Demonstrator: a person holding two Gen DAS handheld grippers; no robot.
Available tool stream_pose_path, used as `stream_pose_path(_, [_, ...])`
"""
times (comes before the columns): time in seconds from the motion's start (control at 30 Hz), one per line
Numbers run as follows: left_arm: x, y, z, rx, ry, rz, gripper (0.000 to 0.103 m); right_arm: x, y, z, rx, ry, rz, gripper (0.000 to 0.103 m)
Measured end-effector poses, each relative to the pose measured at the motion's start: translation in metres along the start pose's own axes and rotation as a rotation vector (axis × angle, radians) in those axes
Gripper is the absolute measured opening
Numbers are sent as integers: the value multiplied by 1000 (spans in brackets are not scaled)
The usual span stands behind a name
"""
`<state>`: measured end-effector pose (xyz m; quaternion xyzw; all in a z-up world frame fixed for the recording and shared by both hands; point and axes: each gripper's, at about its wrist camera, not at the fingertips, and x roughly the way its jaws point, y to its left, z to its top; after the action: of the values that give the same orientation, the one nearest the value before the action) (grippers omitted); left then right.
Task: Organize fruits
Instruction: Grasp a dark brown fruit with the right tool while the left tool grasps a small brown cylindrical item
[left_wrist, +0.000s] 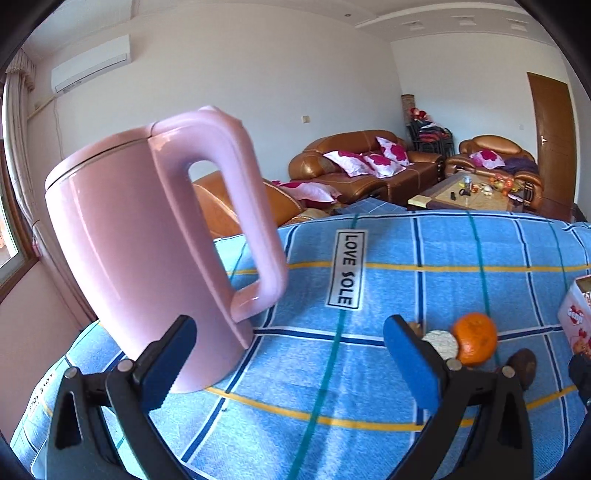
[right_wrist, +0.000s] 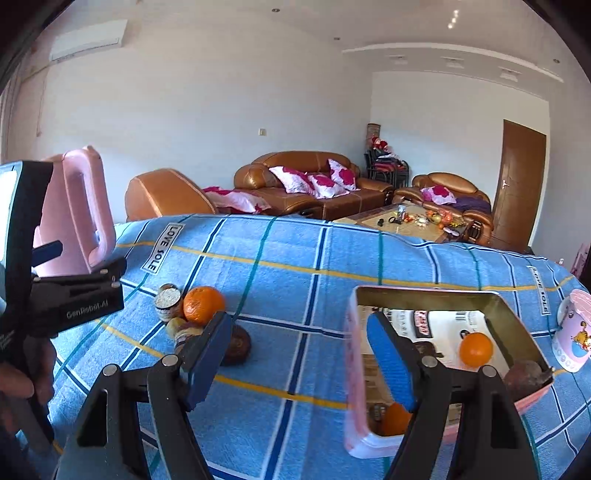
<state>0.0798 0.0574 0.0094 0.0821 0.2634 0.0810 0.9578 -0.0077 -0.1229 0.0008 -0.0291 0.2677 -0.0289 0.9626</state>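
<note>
Left wrist view: the left gripper (left_wrist: 290, 360) is wide open and holds nothing. An orange (left_wrist: 474, 339) lies right of the pink kettle (left_wrist: 147, 251), partly hidden.

Right wrist view: the right gripper (right_wrist: 301, 363) gapes empty. The pink tin (right_wrist: 424, 295) holds an orange fruit (right_wrist: 475, 349); another is half hidden.

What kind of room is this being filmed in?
Most likely a home living room: brown leather sofas with floral cushions, a cluttered coffee table, and a wall air conditioner.
</note>
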Motion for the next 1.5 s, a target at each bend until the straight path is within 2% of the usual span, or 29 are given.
stream_pose_path(0.03, [4,2,0,-9,20,2,103,7,5,1,-15,28,12,75])
stream_pose_path(0.07, [7,5,-1,-21,40,-3,103,15,10,2,-30,55,21,63])
stream_pose_path(0.1, [11,6,-2,-35,60,-14,103,22,15,3,-48,89,23,47])
stream_pose_path(0.17, [16,9,-1,-62,99,-47,103,40,22,2,-69,166,32,38])
stream_pose_path(0.3, [20,13,-1,-100,138,-89,103,59,22,2,-33,237,113,38])
stream_pose_path(0.43, [19,13,0,-101,141,-78,103,73,26,5,10,269,211,38])
stream_pose_path(0.57, [23,18,2,-113,149,-89,103,92,30,4,98,339,273,38])
stream_pose_path(0.7, [23,17,0,-110,157,-119,103,88,38,4,68,342,262,38])
stream_pose_path(0.8, [22,9,0,-84,160,-155,103,77,39,1,71,318,279,38])
stream_pose_path(0.87, [18,2,-1,-66,155,-187,103,61,35,3,78,247,266,38])
stream_pose_path(1.0, [4,-16,-3,-16,142,-288,101,13,28,3,17,49,143,38])
stream_pose_path(1.13, [-2,-44,-10,48,172,-406,91,-19,10,-4,-33,-57,24,38])
stream_pose_path(1.3, [2,-74,-25,105,276,-533,70,-31,-16,-8,20,-86,-15,38])
stream_pose_path(1.37, [8,-84,-32,130,330,-536,61,-28,-19,-6,34,-76,-10,38])
stream_pose_path(1.43, [4,-83,-32,124,320,-530,56,-27,-19,-7,31,-72,-2,38])
stream_pose_path(1.47, [4,-81,-32,118,322,-529,47,-27,-19,-7,30,-72,0,38])
stream_pose_path(1.5, [4,-80,-34,120,328,-525,46,-26,-19,-6,29,-70,2,38])
